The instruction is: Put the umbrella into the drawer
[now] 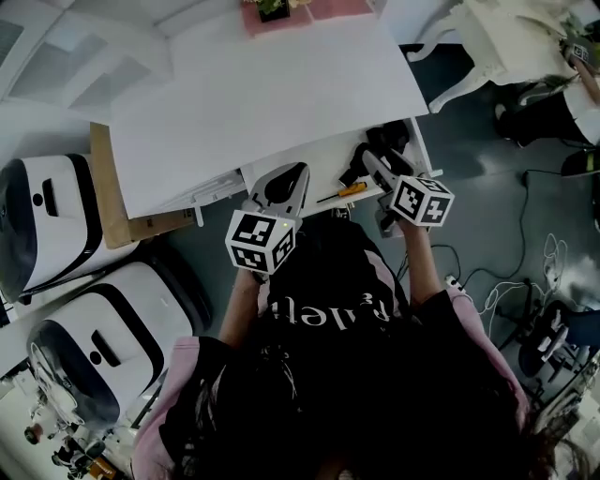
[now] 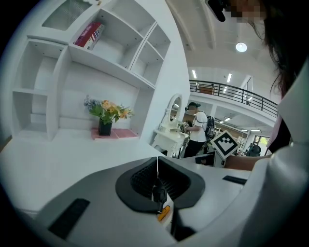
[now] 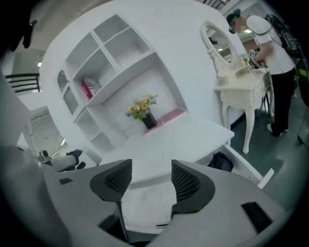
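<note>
Desk top: a broad white rectangular desk top carries everything at the far edge.
Far edge: a flat pink mat lies there, with a small black pot of flowers standing on it.
Drawer: a white open drawer juts from under the near edge. A dark folded umbrella lies at its right end and a slim orange-handled tool lies near the front wall.
Floor: on the grey floor, white-and-black rounded machines stand left of the desk and loose cables lie at the right.

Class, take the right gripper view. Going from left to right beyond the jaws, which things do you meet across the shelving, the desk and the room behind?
red book in the shelving → potted flowers on the desk → white dressing table with its mirror → person standing at it
</note>
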